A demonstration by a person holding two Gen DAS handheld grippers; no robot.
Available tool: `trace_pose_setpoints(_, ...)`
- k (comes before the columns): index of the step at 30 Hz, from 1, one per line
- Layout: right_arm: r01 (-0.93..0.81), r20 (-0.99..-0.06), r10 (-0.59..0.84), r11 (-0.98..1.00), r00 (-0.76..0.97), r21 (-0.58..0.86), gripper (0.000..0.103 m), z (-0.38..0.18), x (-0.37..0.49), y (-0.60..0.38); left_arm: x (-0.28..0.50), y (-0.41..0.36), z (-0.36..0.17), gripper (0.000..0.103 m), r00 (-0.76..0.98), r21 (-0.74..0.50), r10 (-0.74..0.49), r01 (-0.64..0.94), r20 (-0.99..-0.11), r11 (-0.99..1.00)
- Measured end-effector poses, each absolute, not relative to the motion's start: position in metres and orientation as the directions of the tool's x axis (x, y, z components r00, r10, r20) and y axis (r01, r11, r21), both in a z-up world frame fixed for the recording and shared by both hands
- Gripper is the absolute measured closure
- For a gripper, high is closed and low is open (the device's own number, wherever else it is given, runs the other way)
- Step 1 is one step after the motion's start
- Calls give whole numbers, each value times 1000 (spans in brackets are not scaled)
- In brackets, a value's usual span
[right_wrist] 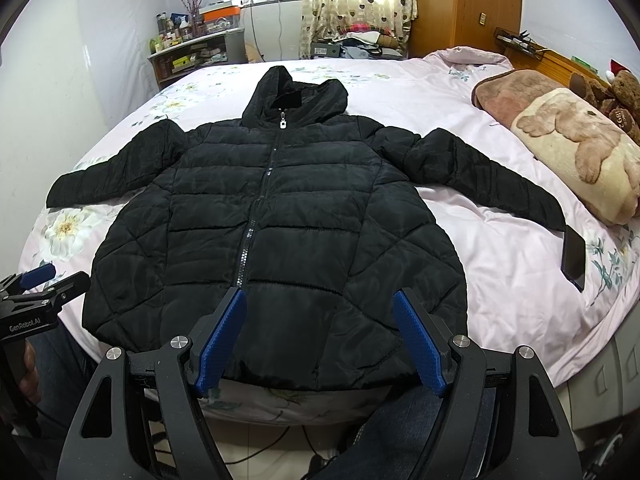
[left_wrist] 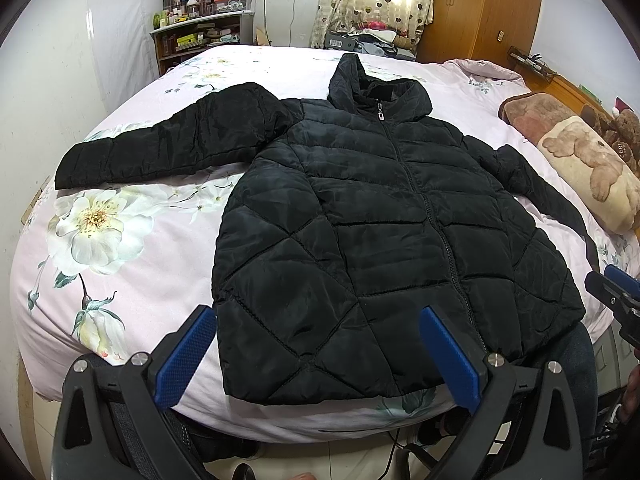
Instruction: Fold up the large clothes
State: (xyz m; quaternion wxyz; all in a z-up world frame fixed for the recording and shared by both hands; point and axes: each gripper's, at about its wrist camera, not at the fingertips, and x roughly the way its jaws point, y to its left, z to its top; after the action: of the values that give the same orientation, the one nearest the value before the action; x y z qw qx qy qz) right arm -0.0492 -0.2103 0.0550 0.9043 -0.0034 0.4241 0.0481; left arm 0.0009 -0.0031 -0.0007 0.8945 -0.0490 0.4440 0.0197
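A black quilted hooded jacket (left_wrist: 360, 216) lies flat and zipped, front up, on the bed, both sleeves spread out; it also shows in the right wrist view (right_wrist: 280, 232). My left gripper (left_wrist: 320, 328) is open and empty, held above the jacket's near left hem. My right gripper (right_wrist: 320, 312) is open and empty, held above the near hem middle. The right gripper's tip shows at the edge of the left wrist view (left_wrist: 612, 288), and the left gripper shows at the edge of the right wrist view (right_wrist: 40, 292).
The bed has a pink floral sheet (left_wrist: 120, 240). A folded bear-print blanket (right_wrist: 568, 140) and teddy bears (right_wrist: 616, 96) lie at the right. A dark phone (right_wrist: 574, 256) lies by the right cuff. A shelf (left_wrist: 200, 36) and wardrobe (right_wrist: 464, 4) stand behind.
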Motion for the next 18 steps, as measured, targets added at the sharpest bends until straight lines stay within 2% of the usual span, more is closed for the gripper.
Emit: trace_pose_setpoints(18,-91,-769,85,995,633,34,27,56,-48,-211,0,-4,-3,0,602,-71,-9,-79,-799,994)
